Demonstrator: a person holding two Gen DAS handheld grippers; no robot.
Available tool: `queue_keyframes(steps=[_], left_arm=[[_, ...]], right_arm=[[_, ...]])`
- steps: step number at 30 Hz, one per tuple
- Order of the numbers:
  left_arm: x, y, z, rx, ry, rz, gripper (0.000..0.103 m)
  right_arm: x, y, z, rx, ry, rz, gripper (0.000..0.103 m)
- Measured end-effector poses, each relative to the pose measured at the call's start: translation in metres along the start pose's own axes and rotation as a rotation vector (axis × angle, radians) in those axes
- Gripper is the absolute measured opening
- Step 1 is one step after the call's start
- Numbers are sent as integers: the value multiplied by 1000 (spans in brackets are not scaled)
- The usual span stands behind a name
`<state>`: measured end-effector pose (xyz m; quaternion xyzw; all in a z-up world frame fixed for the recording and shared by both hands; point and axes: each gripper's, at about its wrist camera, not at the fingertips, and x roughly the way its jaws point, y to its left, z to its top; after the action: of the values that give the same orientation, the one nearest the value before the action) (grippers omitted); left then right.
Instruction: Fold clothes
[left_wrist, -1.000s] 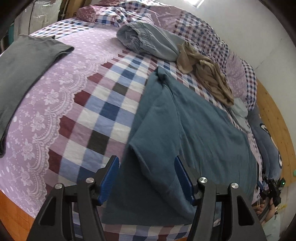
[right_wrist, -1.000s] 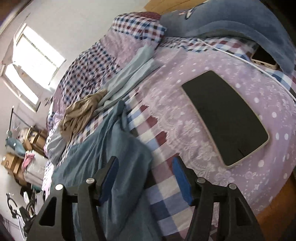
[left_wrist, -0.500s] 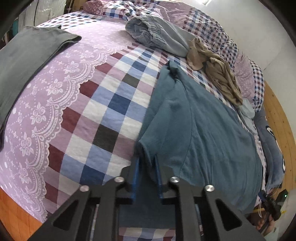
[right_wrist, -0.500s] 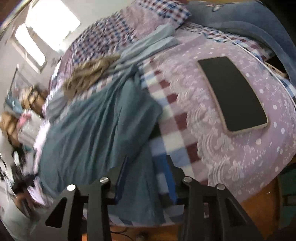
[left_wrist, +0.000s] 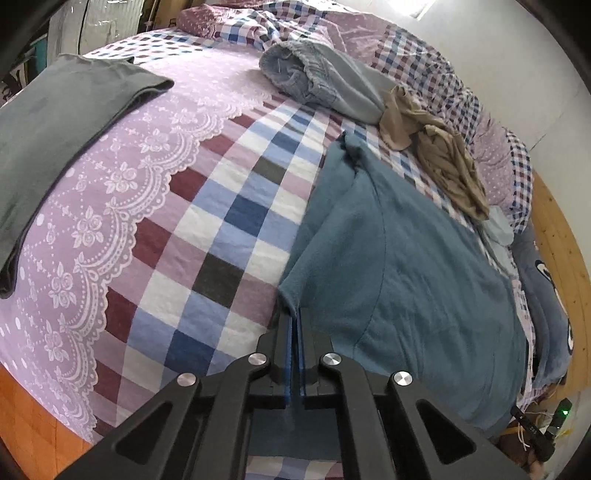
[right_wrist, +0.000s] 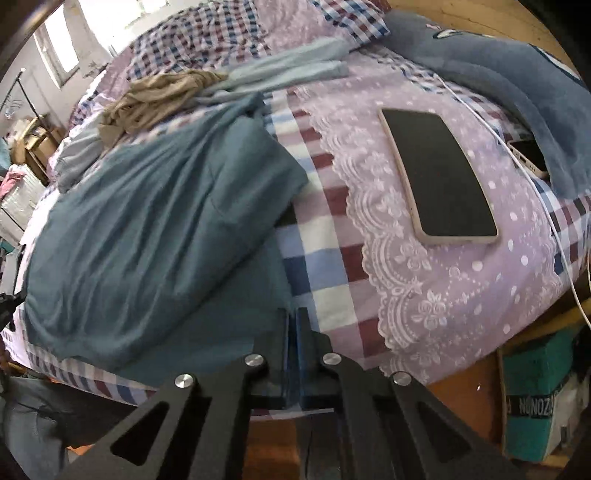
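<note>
1. The teal T-shirt (left_wrist: 399, 273) lies spread on the checked bedspread (left_wrist: 236, 221), one sleeve already lying turned in over the body; in the left wrist view it fills the frame from 12 to 4 o'clock.
2. The left gripper (left_wrist: 295, 321) has its blue pads pressed together on the shirt's folded sleeve corner, at 6 o'clock in its own view.
3. The right gripper (right_wrist: 293, 321) is also closed, pinching the shirt's near edge (right_wrist: 207, 321) at 6 o'clock of the right wrist view.
4. As I judge it, the shirt is partway folded: with both edges held, a fold across the body looks to be in hand, and the shirt is far from a compact stack.
5. A dark grey garment (left_wrist: 55, 140) lies flat and squared at 9 to 10 o'clock in the left wrist view, as a folded piece would.
6. Crumpled at 1 o'clock are a tan garment (left_wrist: 436, 155) and light blue sweatpants (left_wrist: 332, 85), both unfolded.
7. A smartphone (right_wrist: 439, 177) rests on the lace-printed part at 2 o'clock in the right wrist view, well apart from the shirt.
</note>
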<state>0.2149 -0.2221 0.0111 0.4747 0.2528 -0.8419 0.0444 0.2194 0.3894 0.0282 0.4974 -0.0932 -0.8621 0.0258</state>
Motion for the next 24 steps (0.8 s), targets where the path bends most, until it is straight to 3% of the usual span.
queue_keyframes(steps=[3, 7, 8, 11, 15, 19, 24], left_arm=[[0, -2, -1, 10, 1, 10, 4], [-5, 3, 0, -18, -16, 10, 31], [-8, 5, 0, -29, -31, 4, 41], [-16, 9, 4, -57, -84, -16, 57], [-24, 12, 9, -96, -146, -43, 58], [-29, 15, 17, -134, -205, -102, 58], [-28, 15, 26, -169, -241, -177, 58]], right_arm=[[0, -4, 0, 33, 7, -10, 6], [-15, -23, 6, 159, -95, -13, 9], [-18, -25, 9, 185, -121, 11, 10], [-22, -28, 16, 234, -178, 66, 12], [-16, -22, 27, 254, -203, 108, 19], [-13, -5, 33, 211, -216, 99, 33], [-9, 14, 40, 150, -230, 109, 36]])
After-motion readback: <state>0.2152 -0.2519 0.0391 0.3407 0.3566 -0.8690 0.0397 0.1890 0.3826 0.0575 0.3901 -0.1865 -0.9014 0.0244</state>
